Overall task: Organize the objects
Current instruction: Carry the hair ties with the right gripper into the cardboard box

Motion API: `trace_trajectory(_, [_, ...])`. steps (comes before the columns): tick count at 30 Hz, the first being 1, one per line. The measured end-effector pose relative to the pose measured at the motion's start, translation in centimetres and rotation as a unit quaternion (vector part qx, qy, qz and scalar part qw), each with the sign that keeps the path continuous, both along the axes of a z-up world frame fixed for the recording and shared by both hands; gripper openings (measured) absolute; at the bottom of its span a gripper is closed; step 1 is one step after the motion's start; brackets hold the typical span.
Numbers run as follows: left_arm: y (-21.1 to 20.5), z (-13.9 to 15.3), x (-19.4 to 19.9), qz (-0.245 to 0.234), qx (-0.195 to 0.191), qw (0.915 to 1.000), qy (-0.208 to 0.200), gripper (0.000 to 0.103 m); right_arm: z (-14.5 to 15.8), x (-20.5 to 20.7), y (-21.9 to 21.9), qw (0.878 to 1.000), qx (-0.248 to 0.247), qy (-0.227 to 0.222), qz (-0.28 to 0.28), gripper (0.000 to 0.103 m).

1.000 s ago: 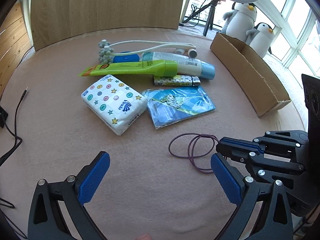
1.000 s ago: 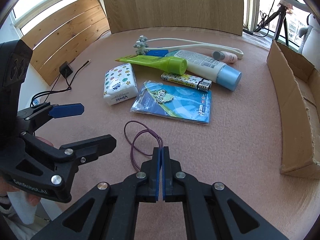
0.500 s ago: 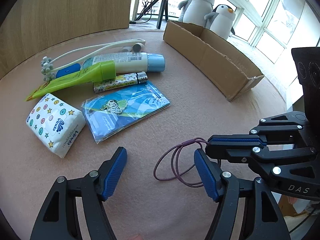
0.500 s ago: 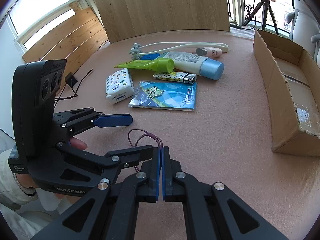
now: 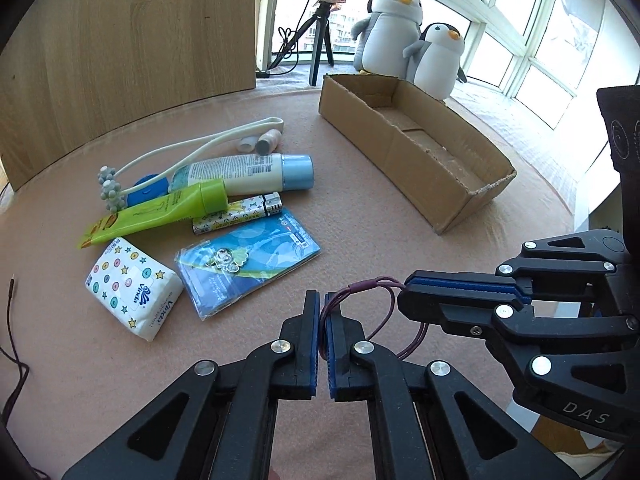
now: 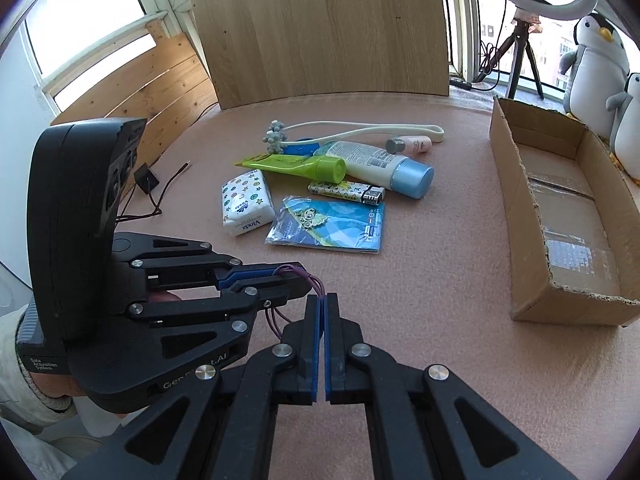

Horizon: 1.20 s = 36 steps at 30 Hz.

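Note:
A thin purple elastic band (image 5: 372,282) hangs between both grippers, lifted off the pink table cover. My left gripper (image 5: 322,300) is shut on one end of the loop. My right gripper (image 5: 404,292) comes in from the right and is shut on the other end. In the right wrist view the right gripper (image 6: 322,300) pinches the band (image 6: 298,269), and the left gripper (image 6: 306,280) meets it from the left. An open cardboard box (image 5: 440,184) lies at the far right and looks empty.
A pile lies mid-table: tissue pack (image 5: 132,294), blue packet (image 5: 248,266), lighter (image 5: 236,216), green tube (image 5: 160,210), white bottle with a blue cap (image 5: 248,168), long white massager (image 5: 192,152). Two plush penguins (image 5: 394,32) stand behind the box. A cable (image 5: 12,364) trails at the left edge.
The left gripper's jaws closed from wide open onto the band. Both grippers rose and lifted the band off the table. The left view swung right, towards the box.

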State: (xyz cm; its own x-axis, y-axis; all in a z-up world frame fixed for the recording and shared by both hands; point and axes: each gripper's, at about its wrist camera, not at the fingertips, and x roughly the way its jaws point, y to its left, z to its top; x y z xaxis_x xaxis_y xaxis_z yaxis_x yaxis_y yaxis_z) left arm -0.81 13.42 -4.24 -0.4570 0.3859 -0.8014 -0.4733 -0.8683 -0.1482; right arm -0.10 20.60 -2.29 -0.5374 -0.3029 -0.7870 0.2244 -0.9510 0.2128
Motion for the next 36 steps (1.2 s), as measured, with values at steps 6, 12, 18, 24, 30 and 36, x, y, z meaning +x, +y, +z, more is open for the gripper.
trace_trajectory(6, [-0.4,4.3,0.1,0.014,-0.011,0.9993,0.033,0.002,3.4,-0.5,-0.7,0.999,0.021,0.036,-0.014,0.002])
trace_trajectory(12, [-0.2,6.7,-0.3,0.019,-0.016,0.9982,0.054,0.002,5.7,-0.4,-1.2,0.997,0.037,0.071,-0.017,0.002])
trace_trajectory(18, [1.7,7.9,-1.0,0.004,-0.022,0.9977,0.065,0.002,6.7,-0.6,0.2,0.995,0.035,0.091,-0.034,0.002])
trace_trajectory(24, [5.8,8.5,-2.6,-0.032,-0.028,0.9966,0.070,0.002,6.7,-0.7,3.3,0.992,0.032,0.097,-0.070,0.002])
trace_trajectory(30, [11.1,9.1,-4.5,-0.072,-0.030,0.9938,0.079,0.002,6.9,-0.9,7.3,0.988,0.038,0.105,-0.111,0.002])
trace_trajectory(36, [17.0,9.5,-6.6,-0.111,-0.027,0.9894,0.090,0.002,6.7,-1.4,11.8,0.981,0.042,0.110,-0.155,0.002])
